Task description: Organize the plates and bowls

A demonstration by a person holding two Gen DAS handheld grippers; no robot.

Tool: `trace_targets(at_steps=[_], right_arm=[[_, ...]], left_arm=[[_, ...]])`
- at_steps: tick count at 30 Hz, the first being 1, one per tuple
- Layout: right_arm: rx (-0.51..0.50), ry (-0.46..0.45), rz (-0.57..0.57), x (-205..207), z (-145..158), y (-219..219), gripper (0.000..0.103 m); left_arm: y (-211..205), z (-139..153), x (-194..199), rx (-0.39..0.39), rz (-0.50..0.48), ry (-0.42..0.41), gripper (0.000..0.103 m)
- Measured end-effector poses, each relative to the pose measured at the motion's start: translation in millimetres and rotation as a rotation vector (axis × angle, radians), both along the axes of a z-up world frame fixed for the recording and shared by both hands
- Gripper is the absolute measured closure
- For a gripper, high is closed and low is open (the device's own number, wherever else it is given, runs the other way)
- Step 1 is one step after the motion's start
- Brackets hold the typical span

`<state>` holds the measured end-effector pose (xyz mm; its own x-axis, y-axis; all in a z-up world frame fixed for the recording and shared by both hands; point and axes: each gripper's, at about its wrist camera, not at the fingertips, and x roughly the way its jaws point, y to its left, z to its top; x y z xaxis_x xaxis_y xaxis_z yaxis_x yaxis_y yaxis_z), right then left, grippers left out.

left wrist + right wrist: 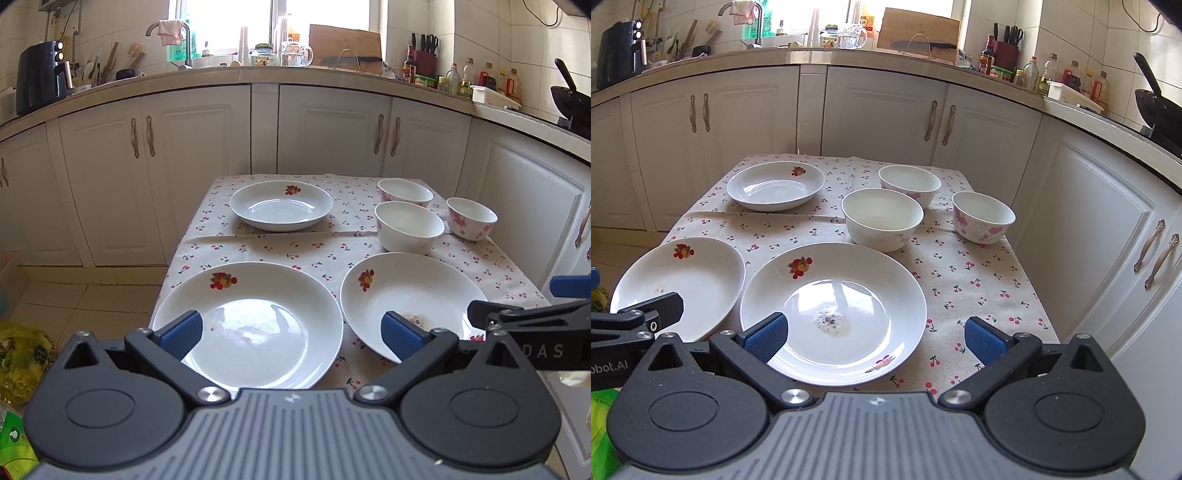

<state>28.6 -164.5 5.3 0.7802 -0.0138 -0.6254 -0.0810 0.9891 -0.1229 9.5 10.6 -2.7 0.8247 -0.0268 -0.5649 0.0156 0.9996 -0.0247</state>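
Three white plates with a fruit print lie on the cherry-print tablecloth. The near left plate (251, 325) (683, 284) is below my open, empty left gripper (291, 334). The near right plate (410, 299) (834, 306), with dark crumbs in its middle, is below my open, empty right gripper (875, 339). The far plate (280, 205) (775, 186) lies at the back left. Three white bowls with pink flowers stand at the back right: a front one (408, 225) (882, 218), a rear one (404, 192) (909, 183) and a right one (471, 218) (982, 216).
The small table (979, 295) stands in front of white kitchen cabinets (184, 166). The counter behind holds an air fryer (38, 81), bottles, a knife block and a wok (1156, 107). Yellow-green bags (22, 362) lie on the floor at the left.
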Motion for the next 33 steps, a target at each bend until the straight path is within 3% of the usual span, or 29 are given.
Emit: trace_targets(at_steps=[12, 20, 26, 33], right_arm=[[-0.004, -0.156, 0.233, 27.4, 11.8, 2.3, 0.0], [0.14, -0.035, 0.373, 51.1, 4.0, 11.0, 0.0], [0.125, 0.027, 0.371, 66.8, -4.7, 26.8, 0.0], [0.115, 0.069, 0.393, 84.8, -10.4, 39.0, 0.0]], left_arm=[[46.1, -33.0, -2.4, 0.047, -0.03, 0.021, 0.001], [64.4, -60.8, -2.3, 0.041, -0.119, 0.107, 0.001], [67.9, -72.6, 8.7, 0.012, -0.173, 0.136, 0.001], [68.8, -83.0, 23.9, 0.039, -0.206, 0.179, 0.001]])
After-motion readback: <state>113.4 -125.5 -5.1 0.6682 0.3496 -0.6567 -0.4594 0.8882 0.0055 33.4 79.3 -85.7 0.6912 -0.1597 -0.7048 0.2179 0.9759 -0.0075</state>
